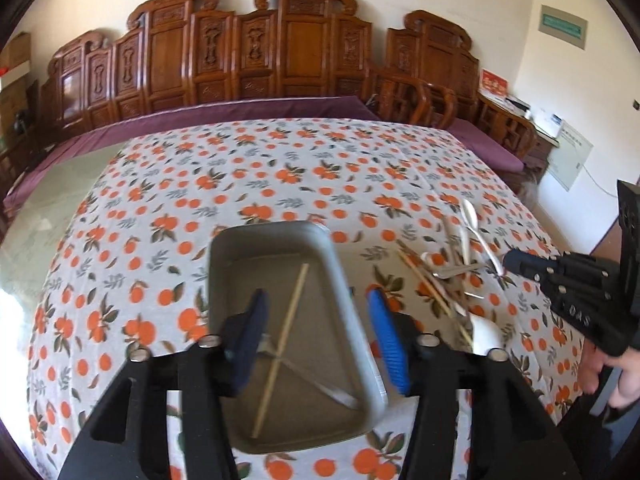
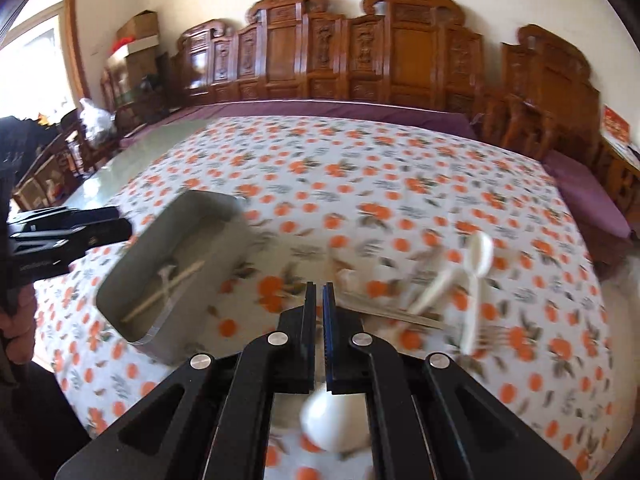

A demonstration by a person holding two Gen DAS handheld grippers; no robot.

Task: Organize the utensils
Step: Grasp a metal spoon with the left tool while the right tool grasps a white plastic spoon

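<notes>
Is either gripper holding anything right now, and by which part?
The left gripper is open over the grey rectangular tray, holding nothing. The right gripper has its fingers nearly shut, nothing visible between them.

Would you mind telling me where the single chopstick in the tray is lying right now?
The chopstick lies diagonally on the floor of the grey tray, between the open left gripper fingers, crossing a metal utensil.

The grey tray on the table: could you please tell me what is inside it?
Inside the grey tray lie a wooden chopstick and a metal utensil crossing under it. The left tongs cover that utensil's other end, so its type is unclear.
</notes>
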